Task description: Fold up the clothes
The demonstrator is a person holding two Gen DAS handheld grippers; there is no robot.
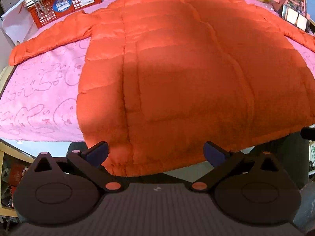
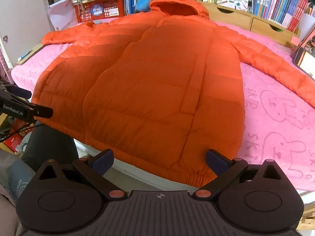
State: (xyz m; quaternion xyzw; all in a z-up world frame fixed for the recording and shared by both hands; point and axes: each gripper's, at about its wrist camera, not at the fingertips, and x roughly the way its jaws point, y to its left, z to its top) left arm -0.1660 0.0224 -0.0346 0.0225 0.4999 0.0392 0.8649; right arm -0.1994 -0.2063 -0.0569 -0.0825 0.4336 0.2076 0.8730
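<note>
Left gripper [image 1: 155, 153]: jaws spread wide, nothing between them, hovering just off the hem of the orange jacket [image 1: 177, 74], at the hem's left corner. Right gripper [image 2: 159, 159]: likewise spread and empty, just off the hem toward its right corner. In the right wrist view the left gripper shows beside the jacket's left hem edge, apart from the fabric.

The jacket lies flat on a pink blanket [image 2: 275, 108] covering the surface, body spread out, hem toward the person and hanging slightly past the surface edge. Hood [image 2: 177, 7] lies at the far end, away from the hem. Left sleeve [image 1: 49, 39] and right sleeve [image 2: 275, 66] both stretch outward from the body, unfolded. Behind the hood: a red crate [image 2: 102, 7] and a row of books [image 2: 275, 2].

Judgement: the jacket sits fully spread, no fold visible, with both grippers lined up at the hem. That fits the lead-in to a fold. A likely next move calls for pinching fabric at the hem corners or sleeves; puffy quilted fabric is slippery, so each gripper needs a deep bite on both layers.
</note>
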